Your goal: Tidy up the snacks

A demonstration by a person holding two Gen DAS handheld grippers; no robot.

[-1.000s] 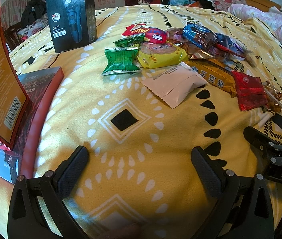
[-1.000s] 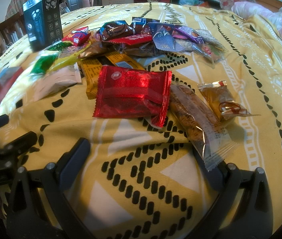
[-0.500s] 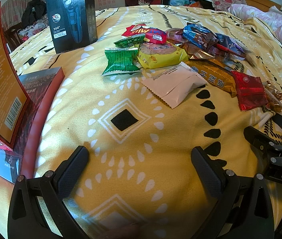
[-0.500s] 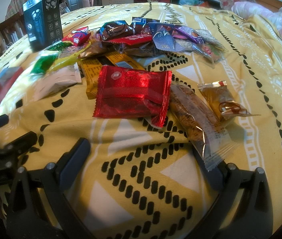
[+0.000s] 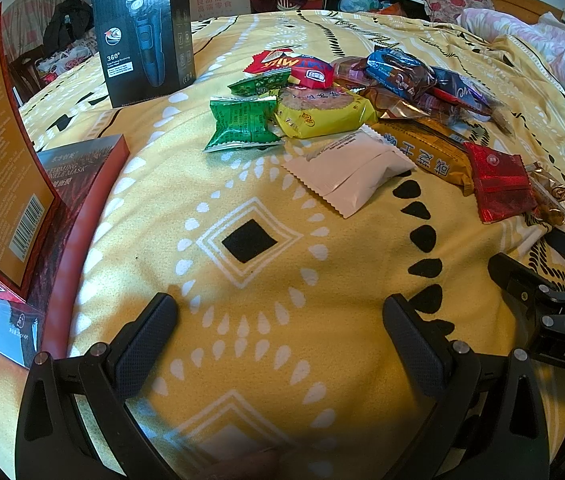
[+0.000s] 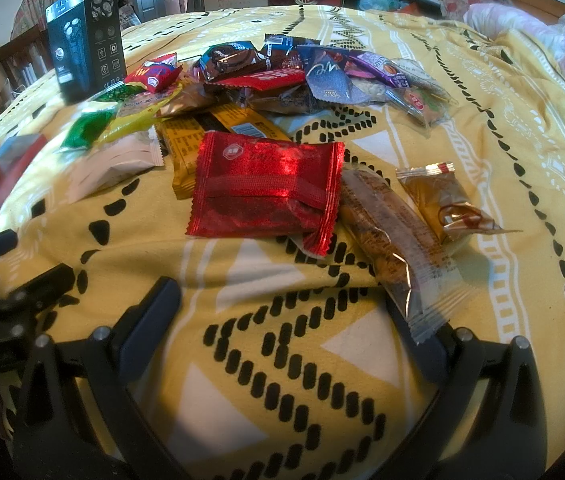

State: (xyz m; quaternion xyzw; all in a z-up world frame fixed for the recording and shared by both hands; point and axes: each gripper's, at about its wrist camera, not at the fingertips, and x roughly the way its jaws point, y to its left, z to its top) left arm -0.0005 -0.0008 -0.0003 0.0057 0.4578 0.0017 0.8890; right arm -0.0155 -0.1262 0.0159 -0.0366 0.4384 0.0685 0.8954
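Your right gripper [image 6: 282, 320] rests low over the yellow patterned bedspread [image 6: 482, 184] with its two dark textured fingers [image 6: 150, 312] spread wide and nothing between them. The tail of a clear-wrapped brown snack bar [image 6: 386, 236] lies over its right-hand finger; whether the two touch cannot be told. That bar's long axis runs away from the gripper and slightly leftward. Just ahead of the gap, a little left of centre, lies the crinkled red foil packet [image 6: 266, 192], flat, with its long side across your line of approach. To the right of the bar sits a small gold-brown sachet [image 6: 438, 192].

Your left gripper [image 5: 278, 340] is likewise wide open and empty, over bare cloth. Ahead of it and to the right lies a flat white serrated-edge packet [image 5: 350, 168], its long axis diagonal; beyond that come a green foil packet [image 5: 242, 124] and a yellow wrapped cake [image 5: 322, 112]. A black cardboard shaver box [image 5: 146, 36] stands upright far ahead-left.

The snacks form a loose heap [image 6: 282, 72] beyond both grippers. The right gripper appears nearer to the red packet and the bar, so the first pick probably falls to it. Foil and film are slippery and thin; a low, flat approach seems advisable.
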